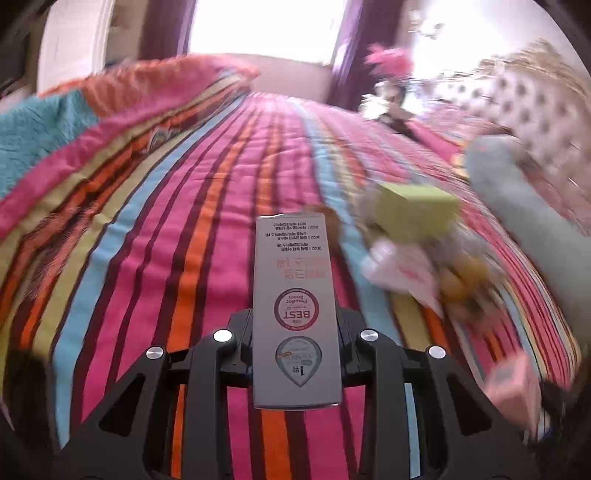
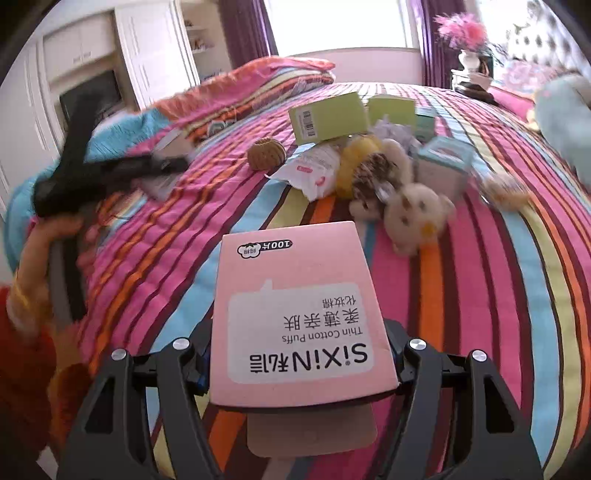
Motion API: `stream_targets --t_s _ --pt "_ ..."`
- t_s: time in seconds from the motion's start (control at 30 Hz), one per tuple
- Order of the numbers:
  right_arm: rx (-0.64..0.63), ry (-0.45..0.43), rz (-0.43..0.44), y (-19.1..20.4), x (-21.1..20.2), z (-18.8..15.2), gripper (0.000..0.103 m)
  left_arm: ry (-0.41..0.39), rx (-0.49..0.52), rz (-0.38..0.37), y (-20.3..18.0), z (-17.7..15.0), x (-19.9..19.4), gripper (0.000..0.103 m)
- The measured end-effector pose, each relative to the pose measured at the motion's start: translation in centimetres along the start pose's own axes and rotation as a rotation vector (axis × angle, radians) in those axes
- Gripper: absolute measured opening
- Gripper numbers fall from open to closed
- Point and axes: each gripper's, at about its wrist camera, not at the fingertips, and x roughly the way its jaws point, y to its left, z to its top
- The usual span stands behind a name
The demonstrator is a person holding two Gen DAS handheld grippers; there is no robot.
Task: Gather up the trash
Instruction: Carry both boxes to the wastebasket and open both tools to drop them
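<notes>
Over on the left, the left gripper (image 1: pixel 297 321) has its jaws clamped tight on a tall grey carton (image 1: pixel 296 310), gripping it by its long sides, the printed face with the round "BEST" seal turned up to the camera and the box lifted clear of the striped bedspread (image 1: pixel 177 221). From the right wrist view that same gripper (image 2: pixel 162 162) shows at the left edge, blurred, with a hand (image 2: pixel 48 236) on its handle and a red sleeve (image 2: pixel 18 350) below it. Moving across, dead centre of the right wrist view, the right gripper (image 2: pixel 301 354) is clenched on a pink carton of cotton puffs (image 2: pixel 301 317), fingers pressed to both sides, its bottom flap hanging open toward the lens, and it too is up off the bed. Beyond it sits the heap: a brown knitted ball (image 2: pixel 266 153), a crumpled white wrapper (image 2: pixel 314 173), then two green cartons (image 2: pixel 327 116) perched on top, a yellow plush piece (image 2: pixel 354 162) and a spotted cream soft toy (image 2: pixel 410 214) sprawled in front. Further right, a pale teal-trimmed box (image 2: pixel 445 166) leans against the pile, and at the far right a pink flower arrangement (image 2: pixel 463 31) stands by the window.
</notes>
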Motion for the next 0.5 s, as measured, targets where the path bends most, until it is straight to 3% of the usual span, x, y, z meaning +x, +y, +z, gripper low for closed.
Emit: stream_targets --t_s 0.23,0.33,0.5 --pt "0.064 -0.047 0.07 0.6 -6.9 -5.4 0.063 0.021 0.096 -0.215 -5.7 -12.5 -11.2 0.03" --pt "0.084 -0.008 0.09 1.7 -9.4 -9.2 0.063 0.116 0.148 -0.283 -8.5 -19.2 -14.0 0.03" --pt "0.124 0.127 0.109 4.1 -11.3 -16.4 0.063 0.314 0.222 -0.341 -12.1 -28.4 -14.6 0.03"
